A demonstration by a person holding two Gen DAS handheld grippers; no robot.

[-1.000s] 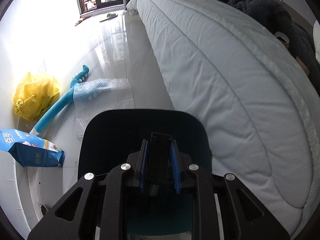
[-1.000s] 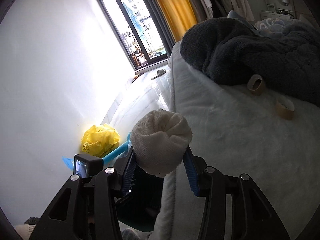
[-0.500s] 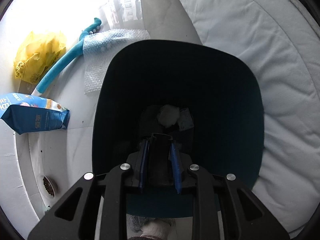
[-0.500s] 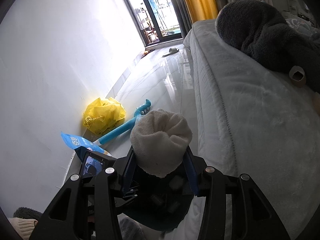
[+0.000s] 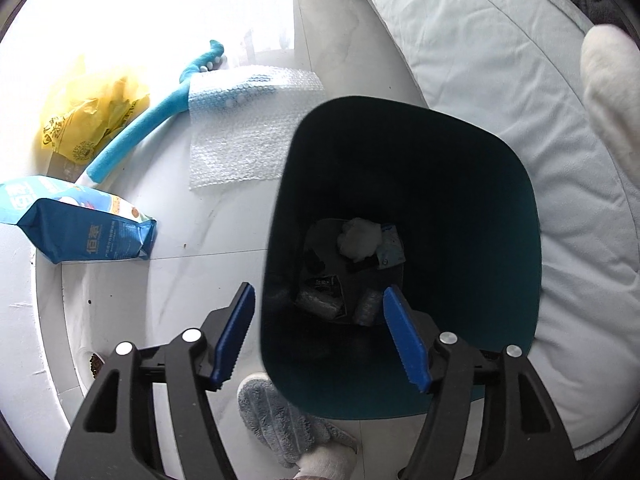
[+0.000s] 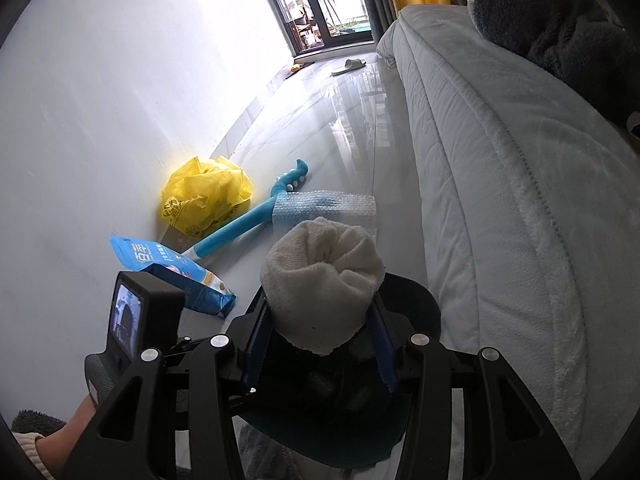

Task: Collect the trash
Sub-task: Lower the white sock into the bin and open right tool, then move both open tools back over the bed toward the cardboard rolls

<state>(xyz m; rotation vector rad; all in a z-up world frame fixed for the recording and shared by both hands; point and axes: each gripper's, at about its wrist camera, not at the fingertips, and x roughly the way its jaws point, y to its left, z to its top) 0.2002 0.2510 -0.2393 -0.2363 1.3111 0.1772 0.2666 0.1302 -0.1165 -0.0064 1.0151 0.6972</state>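
Scraps already lay in the bin (image 5: 400, 240); the right gripper (image 6: 320, 344) clamped a rolled sock (image 6: 322, 276) above it — the left gripper (image 5: 320, 336) hung wide open, empty — while bubble wrap (image 5: 248, 128) and bags remained.

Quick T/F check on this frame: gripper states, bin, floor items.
1. The right hand-held gripper is shut on the rolled white cloth. True.
2. The left hand-held gripper is shut. False: its jaws stand wide open above the bin.
3. The dark teal bin is empty. False: crumpled tissue and wrappers lie at its bottom.
4. The bubble wrap lies over part of the blue foam stick. True.
5. The yellow plastic bag sits on the bed. False: it is on the floor by the wall.
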